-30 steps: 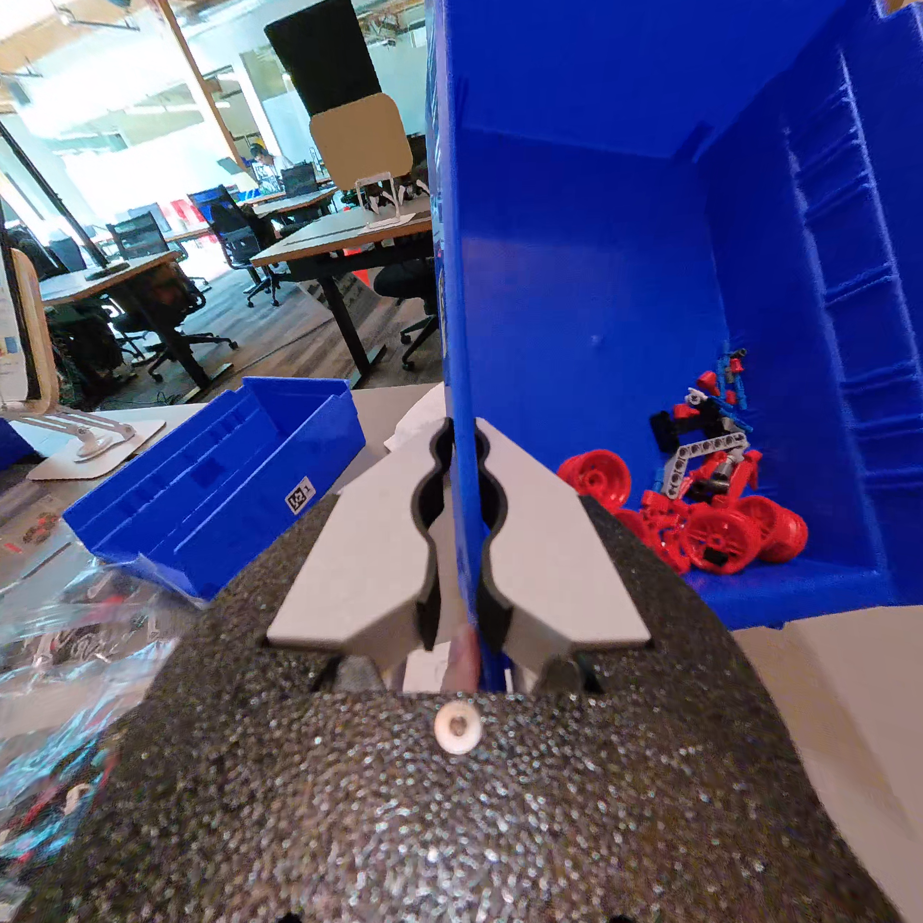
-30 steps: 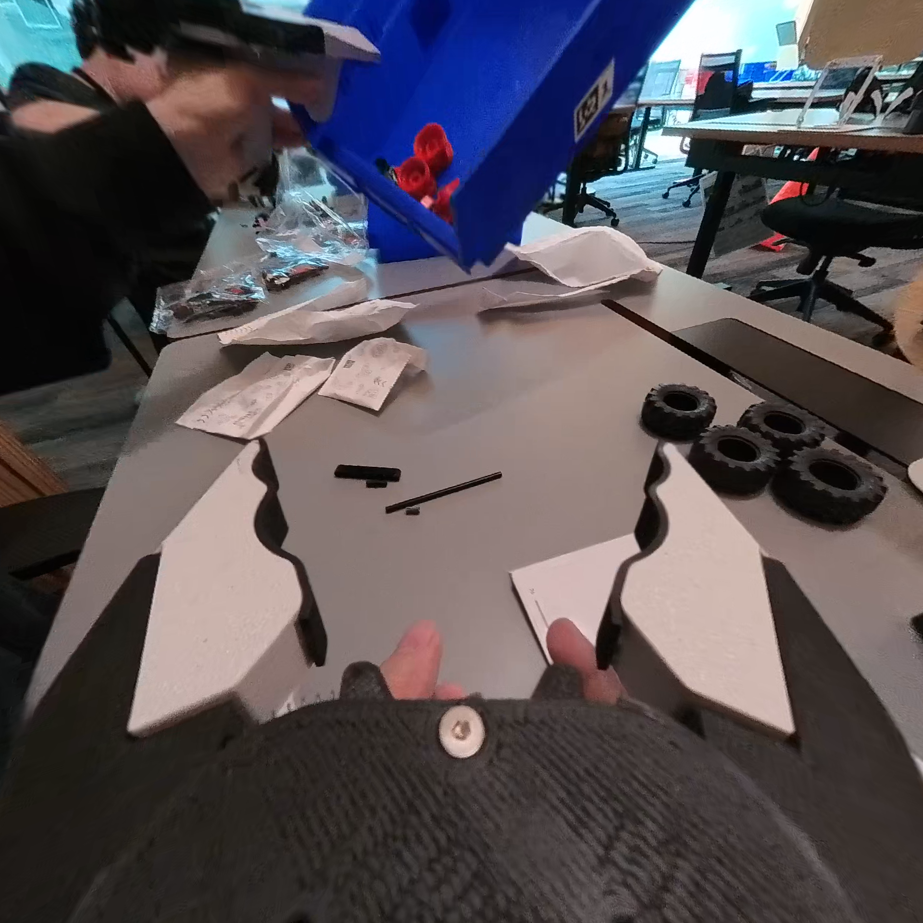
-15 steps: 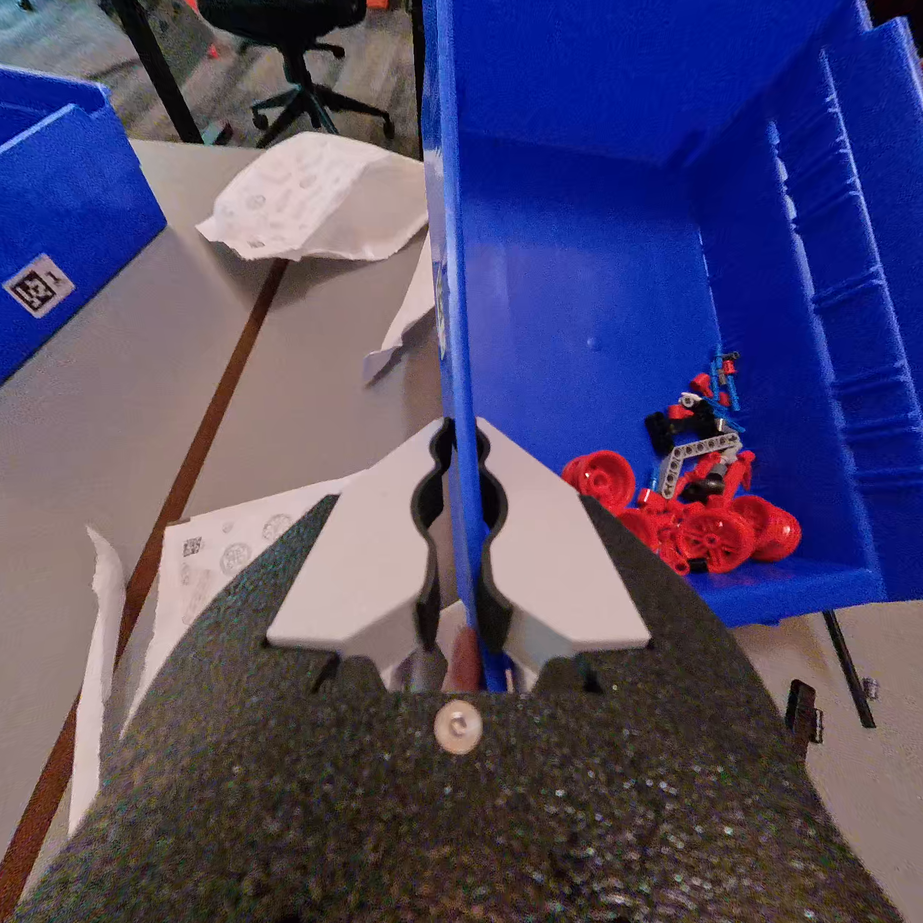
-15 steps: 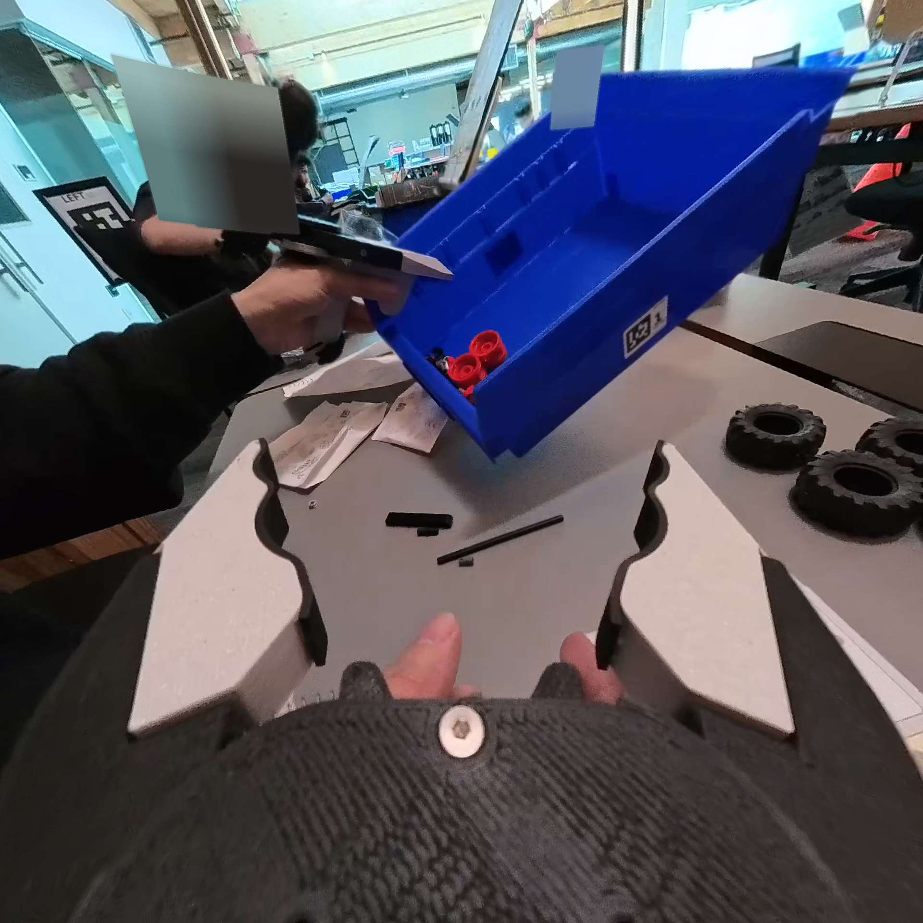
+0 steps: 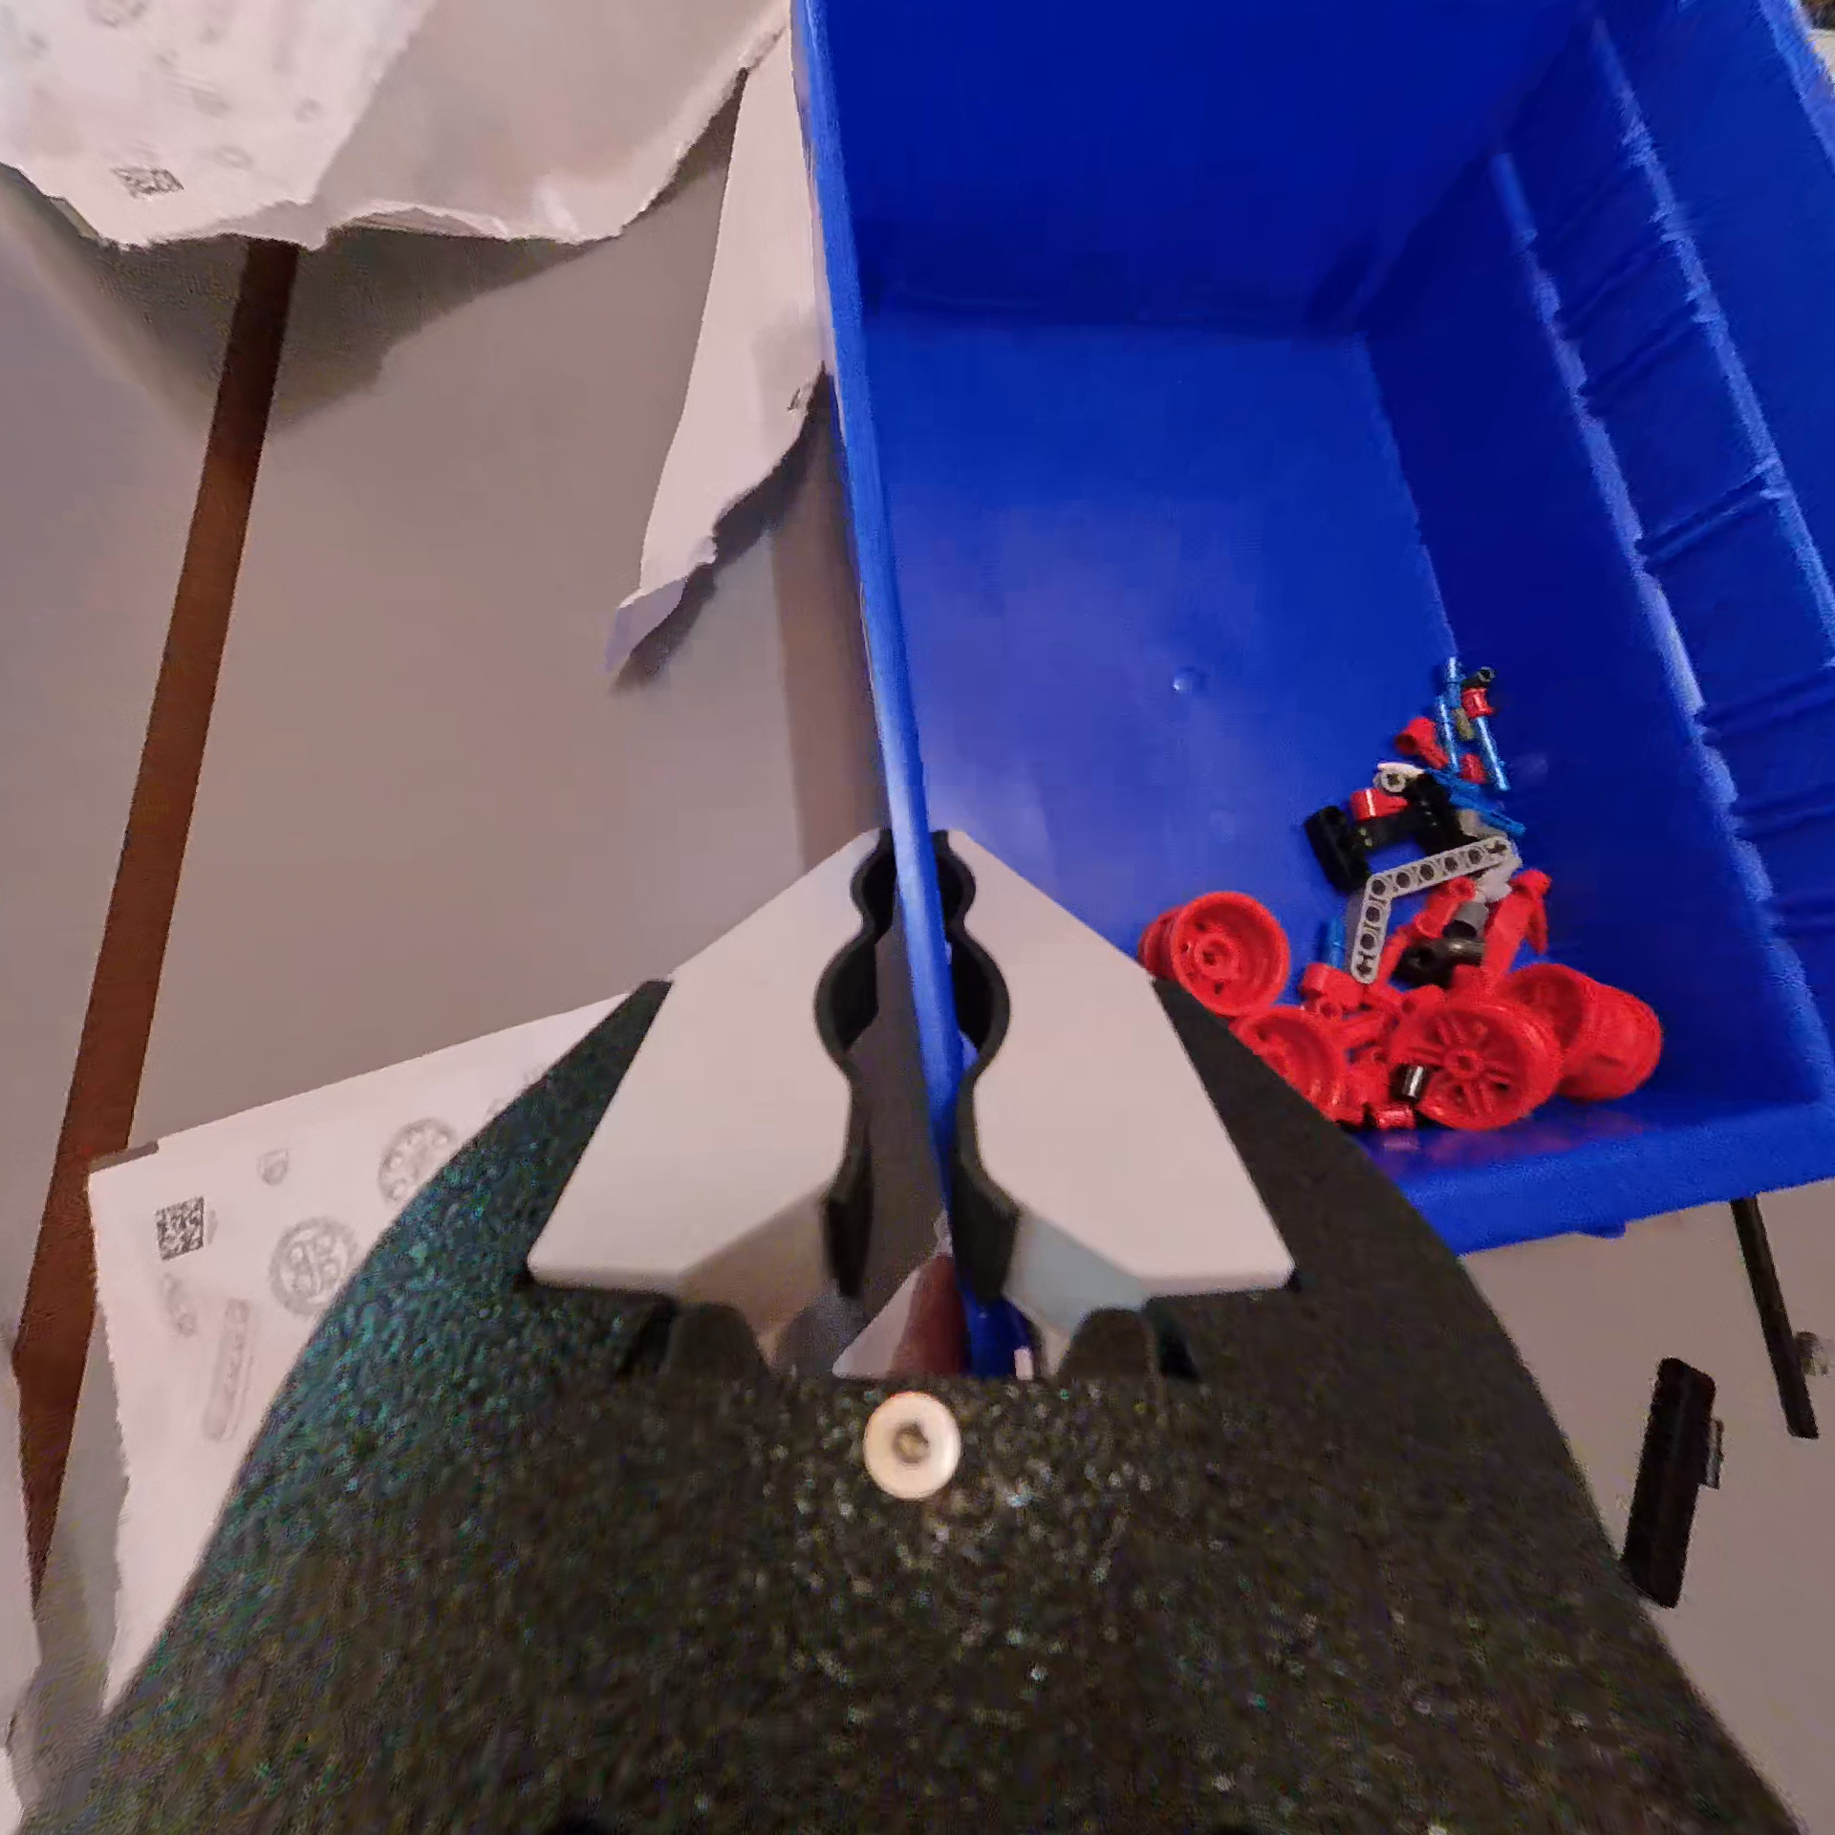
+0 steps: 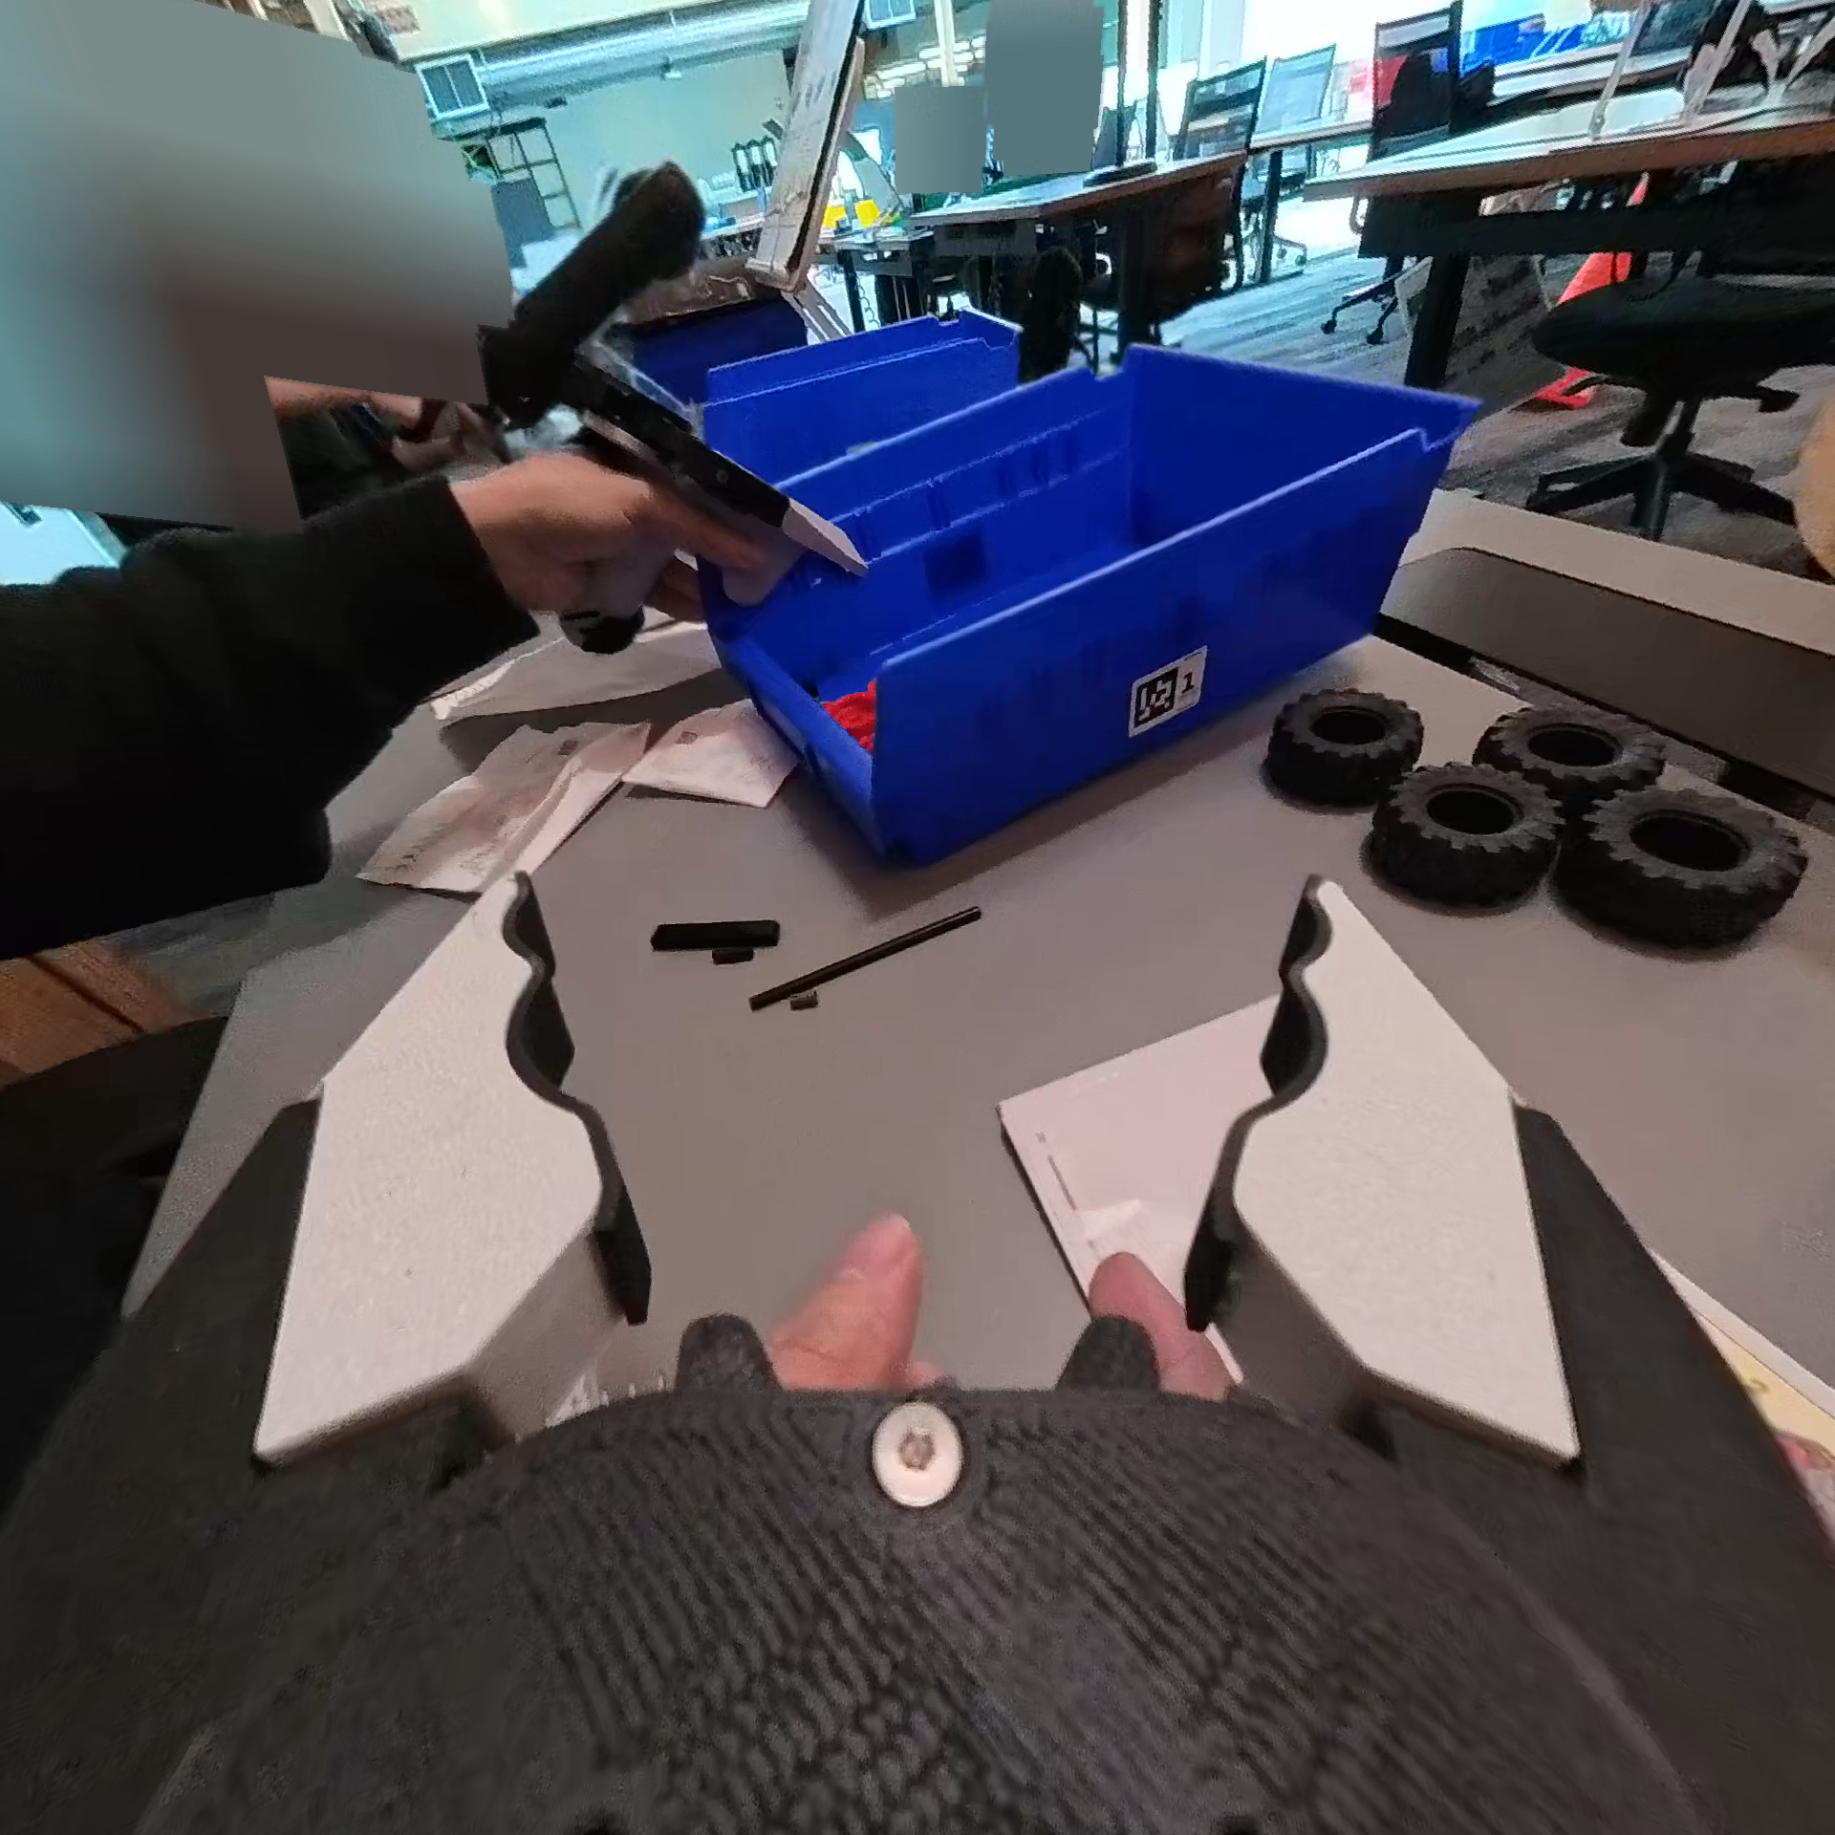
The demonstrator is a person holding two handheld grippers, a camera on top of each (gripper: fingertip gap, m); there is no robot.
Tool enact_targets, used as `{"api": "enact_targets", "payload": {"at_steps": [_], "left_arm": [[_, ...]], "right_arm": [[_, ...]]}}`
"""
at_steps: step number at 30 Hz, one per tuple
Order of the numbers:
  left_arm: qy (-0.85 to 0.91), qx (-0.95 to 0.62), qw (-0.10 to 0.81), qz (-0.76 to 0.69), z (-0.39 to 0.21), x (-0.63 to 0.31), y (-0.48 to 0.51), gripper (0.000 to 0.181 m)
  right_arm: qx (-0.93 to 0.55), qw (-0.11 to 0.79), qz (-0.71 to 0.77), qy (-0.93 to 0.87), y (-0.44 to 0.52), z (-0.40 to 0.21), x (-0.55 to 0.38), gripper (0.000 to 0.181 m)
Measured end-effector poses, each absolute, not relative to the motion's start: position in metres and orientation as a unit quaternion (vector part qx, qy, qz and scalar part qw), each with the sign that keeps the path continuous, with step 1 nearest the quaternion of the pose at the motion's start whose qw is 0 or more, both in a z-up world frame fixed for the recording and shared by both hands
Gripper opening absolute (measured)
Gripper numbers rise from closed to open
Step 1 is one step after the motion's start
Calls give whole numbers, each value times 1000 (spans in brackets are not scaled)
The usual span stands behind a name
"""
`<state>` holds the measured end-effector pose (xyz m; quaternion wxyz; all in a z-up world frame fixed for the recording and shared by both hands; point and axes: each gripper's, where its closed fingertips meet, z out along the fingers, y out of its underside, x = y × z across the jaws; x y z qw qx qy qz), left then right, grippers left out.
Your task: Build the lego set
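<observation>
My left gripper (image 5: 912, 854) is shut on the side wall of a blue bin (image 5: 1142, 556). The bin holds red wheels (image 5: 1460, 1058) and small red, grey and black lego parts (image 5: 1430, 844) in its near corner. In the right wrist view the blue bin (image 6: 1053, 635) sits on the grey table (image 6: 894, 1092) with the left gripper (image 6: 794, 536) clamped on its left wall. My right gripper (image 6: 914, 923) is open and empty above the table. A black axle (image 6: 864, 958) and a short black beam (image 6: 715, 933) lie just ahead of it.
Several black tyres (image 6: 1529, 804) lie at the right. Torn paper bags (image 6: 556, 794) lie left of the bin. A white booklet (image 6: 1122, 1162) lies under my right finger. A second blue bin (image 6: 854, 387) stands behind. Paper bags (image 5: 377, 109) also show in the left wrist view. Across from one pair of fingers to the other is roughly 35 cm.
My left gripper has lowered the tilted blue bin from the air down onto the table, still clamped on its wall. My right gripper stays open in place.
</observation>
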<state>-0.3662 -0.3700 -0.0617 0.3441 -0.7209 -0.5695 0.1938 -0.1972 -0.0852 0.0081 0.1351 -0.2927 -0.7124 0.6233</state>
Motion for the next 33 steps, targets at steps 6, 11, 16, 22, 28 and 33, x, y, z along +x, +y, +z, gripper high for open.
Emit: {"api": "enact_targets", "payload": {"at_steps": [6, 11, 16, 22, 28, 33], "left_arm": [[-510, -741, 387, 203, -25, -373, -370, 27], [-445, -788, 346, 247, 13, -368, -390, 60], [-475, -784, 285, 281, 24, -418, -444, 84], [-459, -818, 196, 285, -23, -533, -454, 120], [-341, -878, 129, 311, -71, -597, -444, 89], [-363, -854, 184, 325, -69, -628, -435, 55]], "right_arm": [[-310, 147, 570, -747, -62, -13, -192, 142], [-332, 168, 529, -762, -35, -27, -188, 140], [-351, 183, 511, -763, -14, -34, -186, 140], [-348, 193, 492, -775, -15, -32, -186, 139], [-344, 244, 397, -815, 9, -43, -173, 138], [-372, 230, 366, -822, 24, -61, -168, 137]]}}
